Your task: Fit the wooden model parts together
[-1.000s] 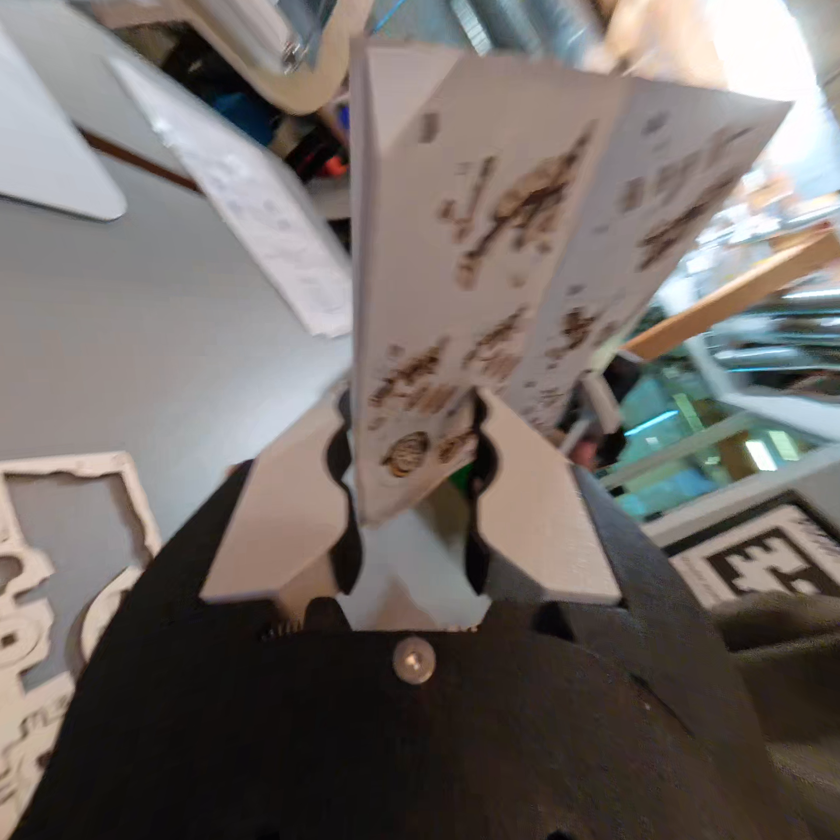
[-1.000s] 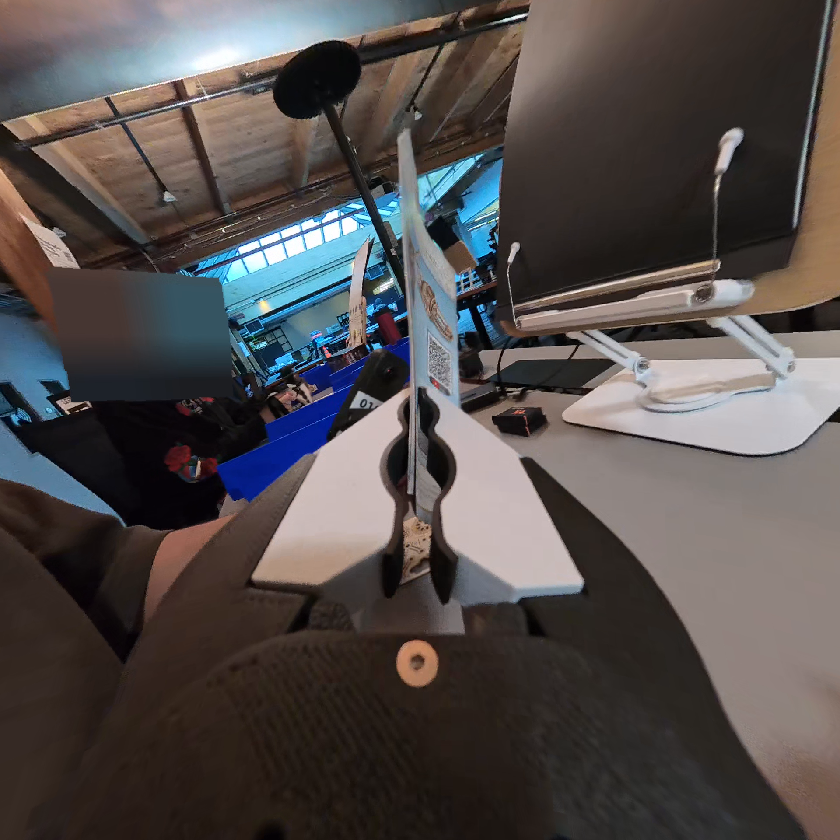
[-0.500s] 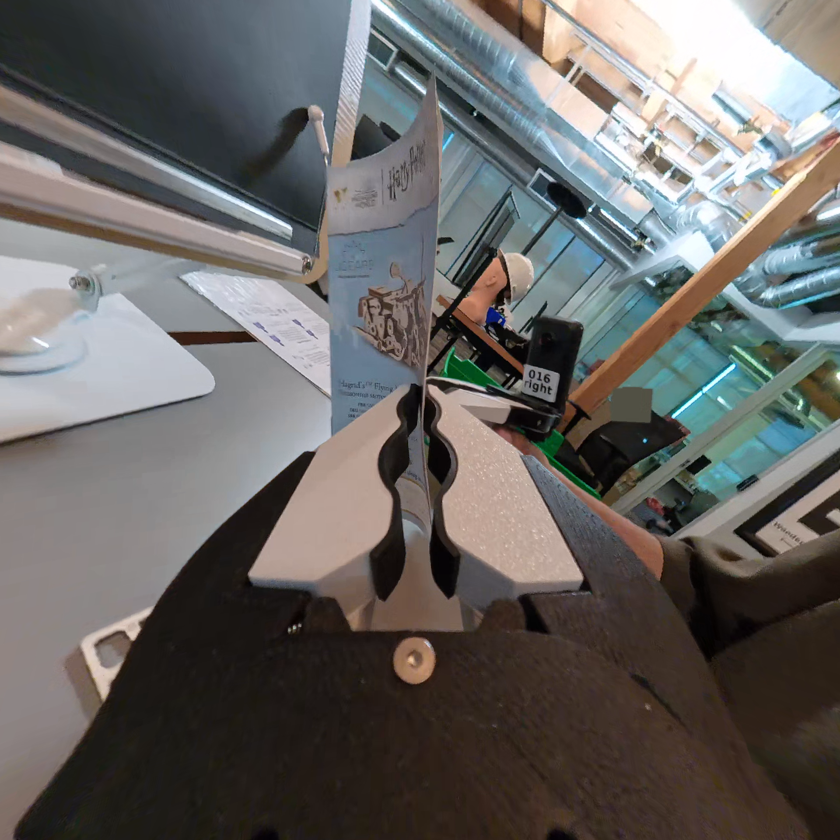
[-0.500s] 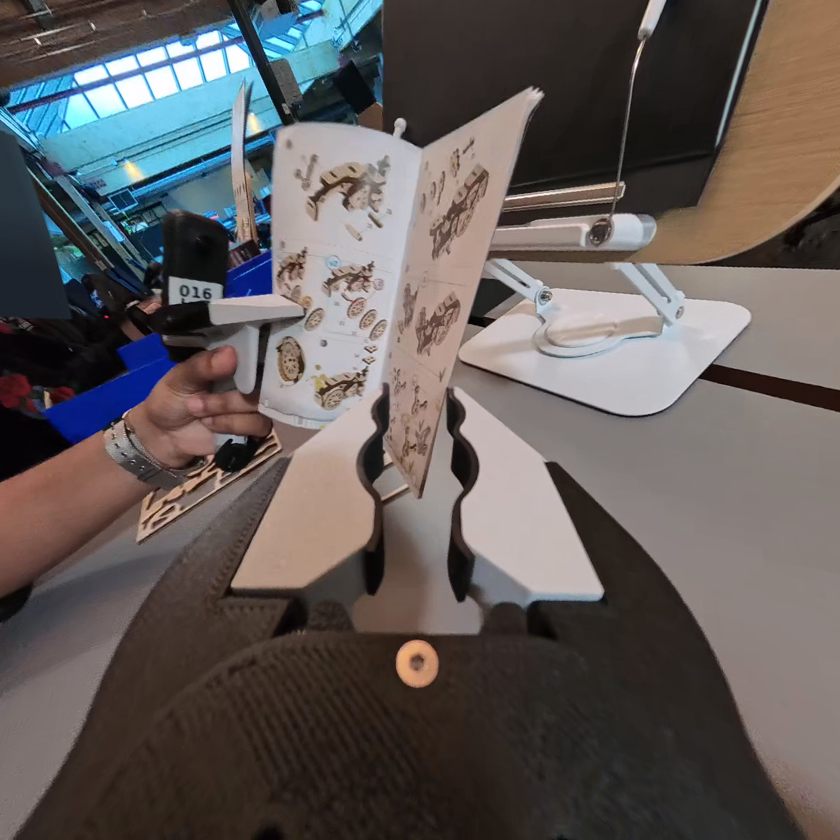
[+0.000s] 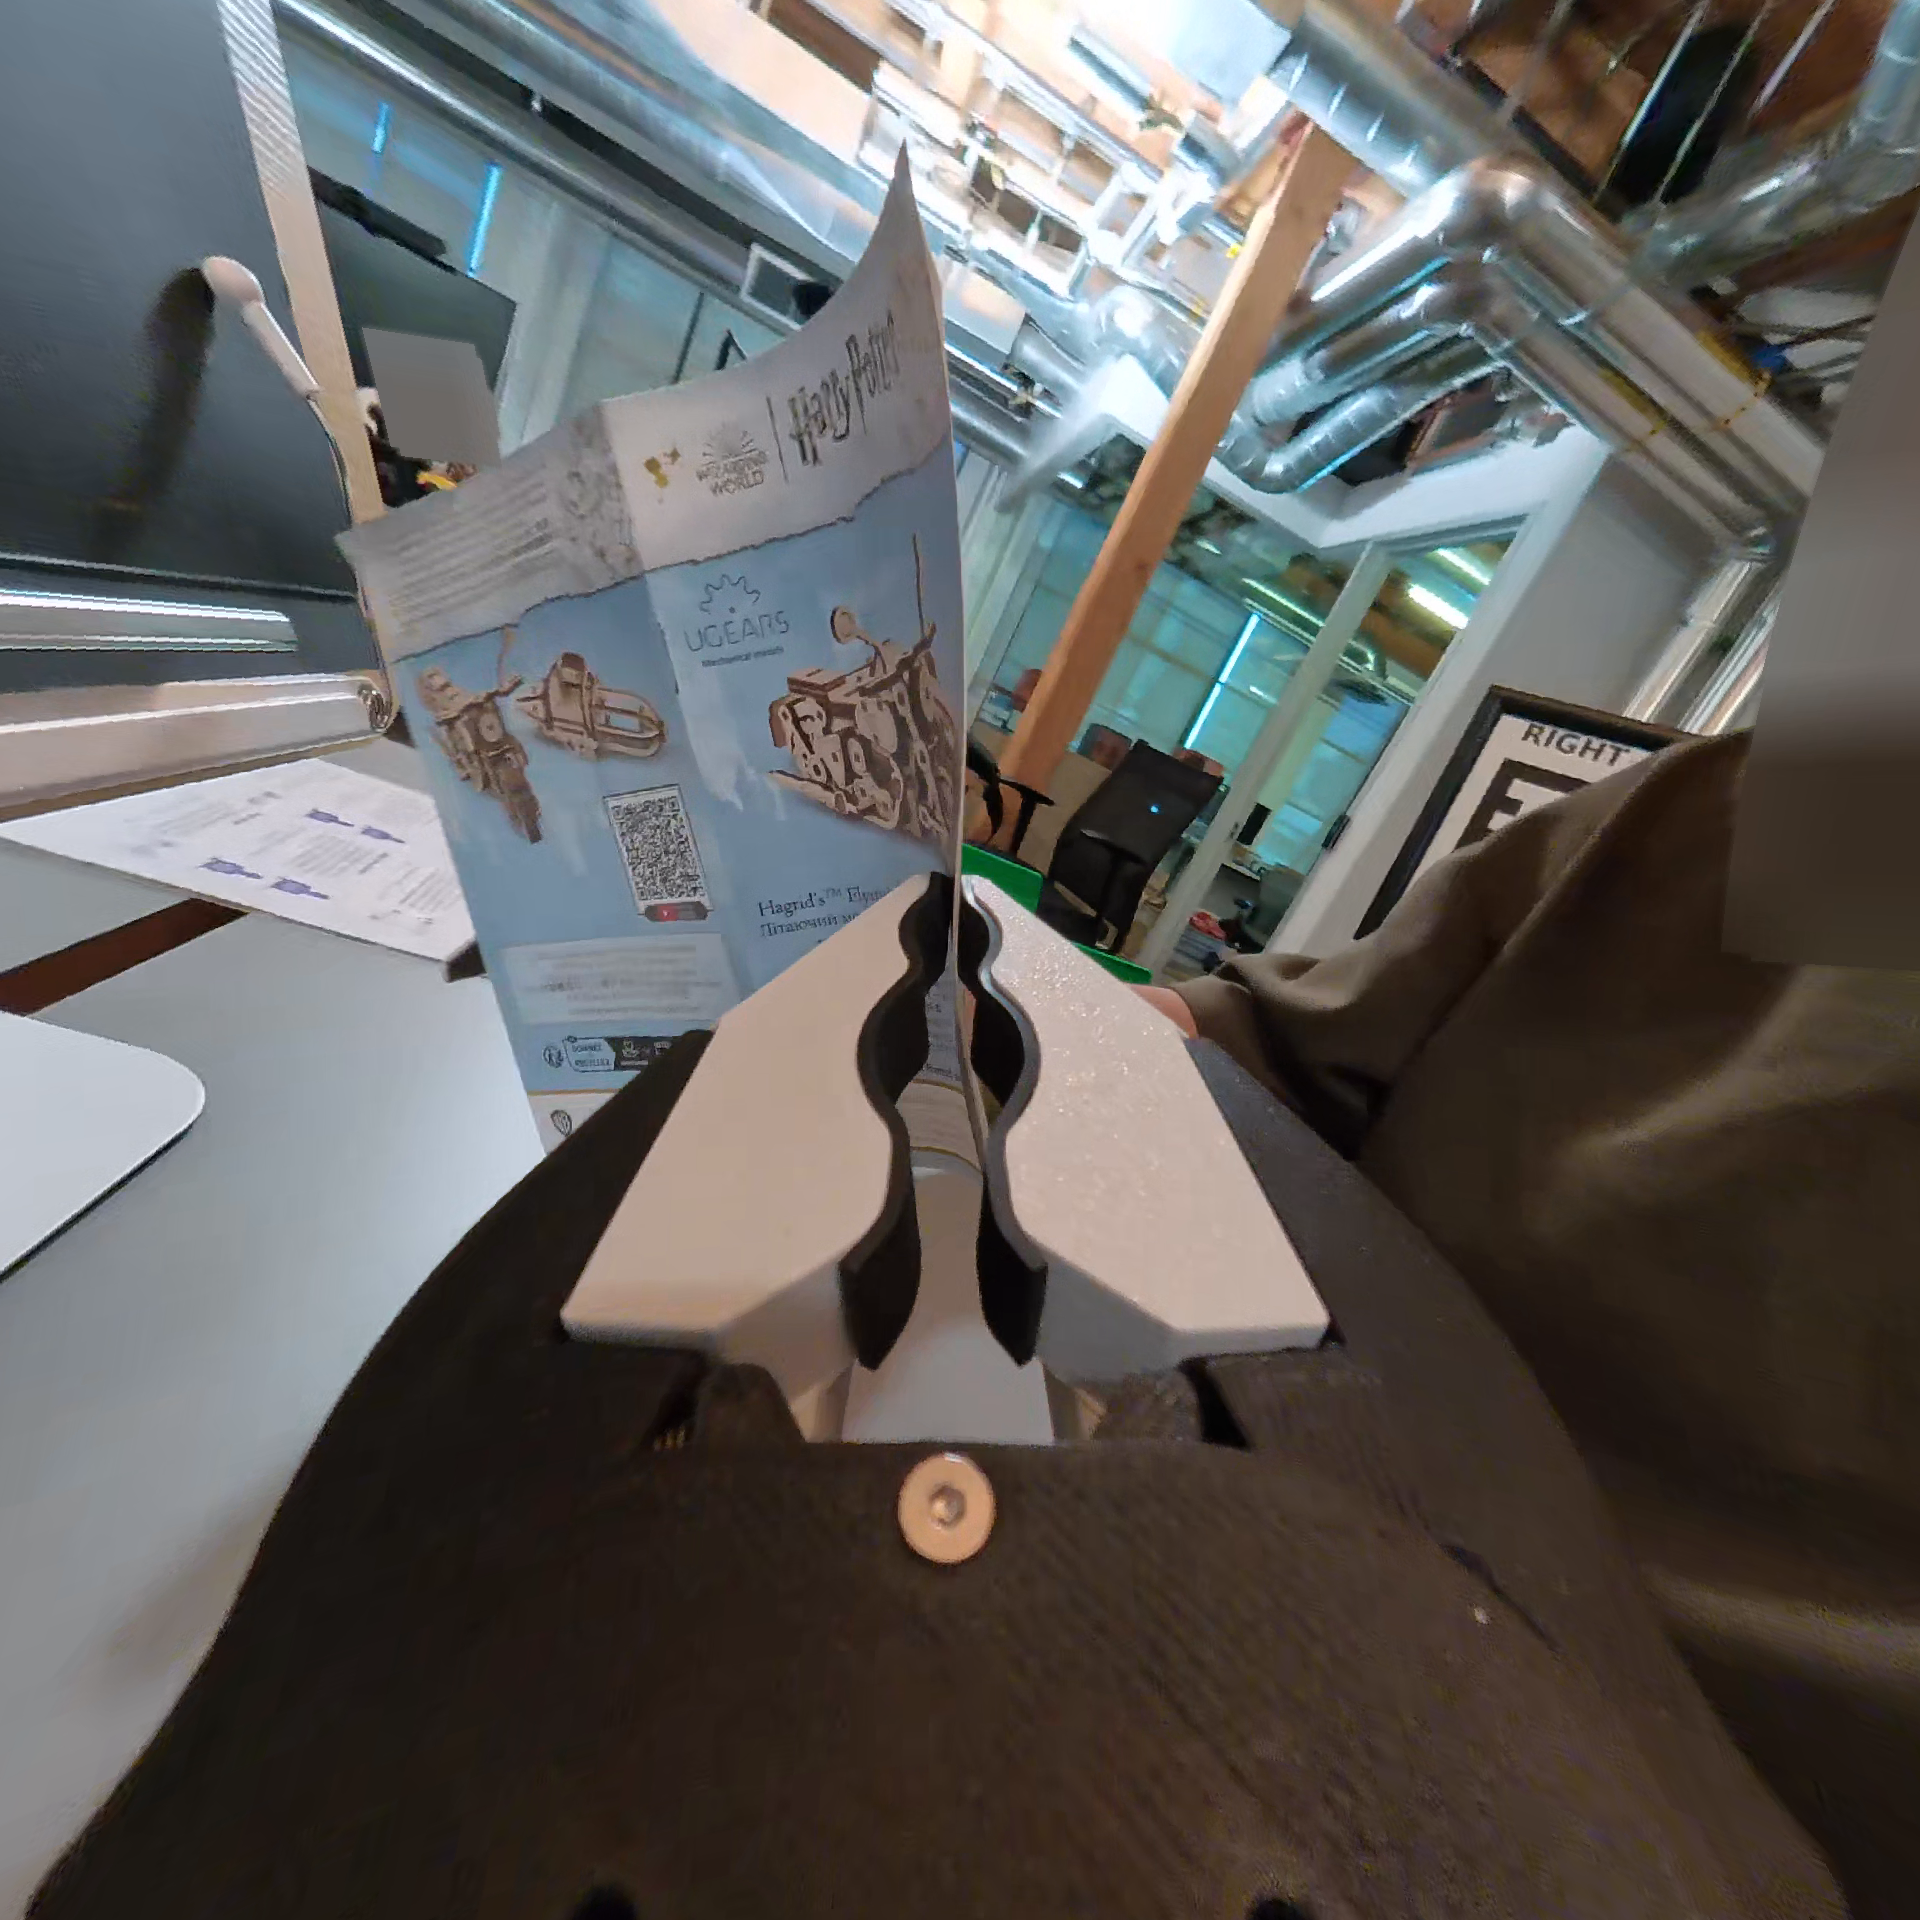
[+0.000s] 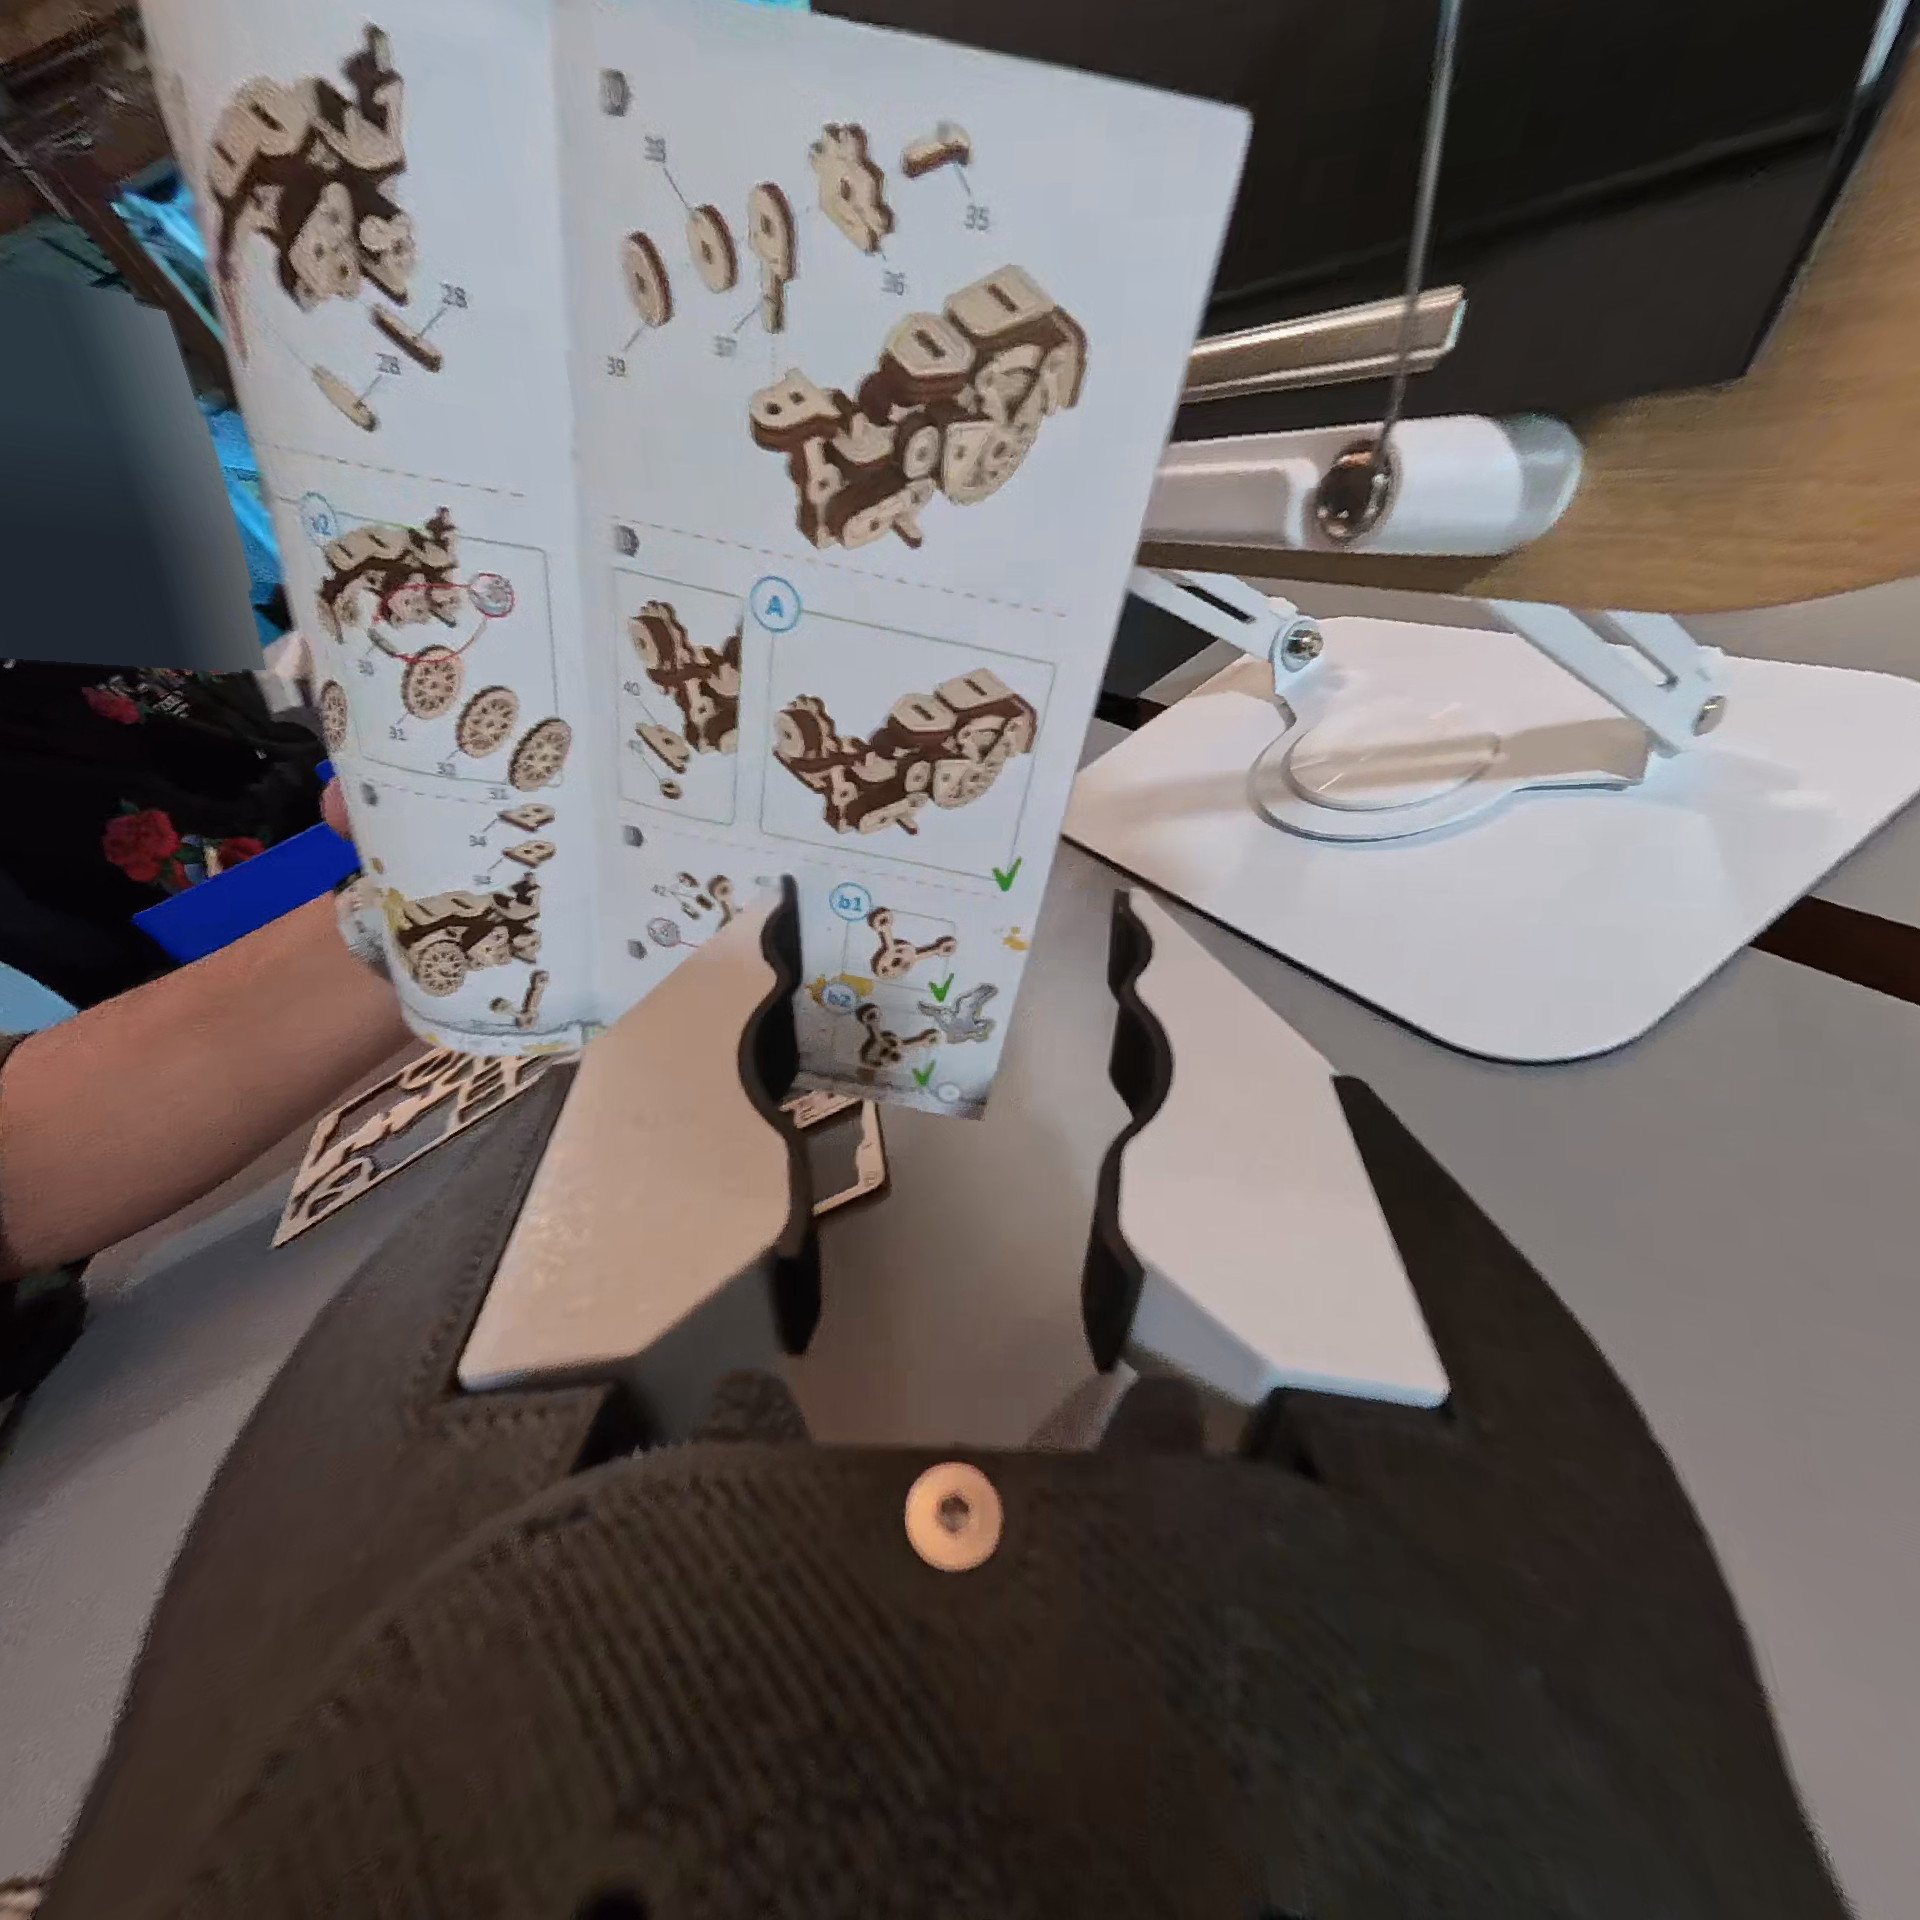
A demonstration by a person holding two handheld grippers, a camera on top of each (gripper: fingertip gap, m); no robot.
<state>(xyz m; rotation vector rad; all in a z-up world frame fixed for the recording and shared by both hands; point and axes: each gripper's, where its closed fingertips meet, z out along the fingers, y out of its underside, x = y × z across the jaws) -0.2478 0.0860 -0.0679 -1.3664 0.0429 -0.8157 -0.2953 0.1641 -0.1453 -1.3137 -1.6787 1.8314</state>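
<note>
**Operator:** Left gripper (image 5: pixel 951 894) status?

**Guide:** Your left gripper is clamped on the lower edge of the folded paper instruction leaflet (image 5: pixel 727 665), held upright above the grey table (image 5: pixel 260 1143).

**Operator:** Right gripper (image 6: pixel 951 914)?

**Guide:** Its jaws stand apart, empty, just before the leaflet's inner pages (image 6: pixel 831 436). You have the flat laser-cut wooden parts sheet (image 6: pixel 405 1132) lying on the table below the leaflet. The white monitor stand base (image 6: pixel 1558 862) sits to the right.

Bright daylight, wide-angle edge warping, slight motion blur.
</note>
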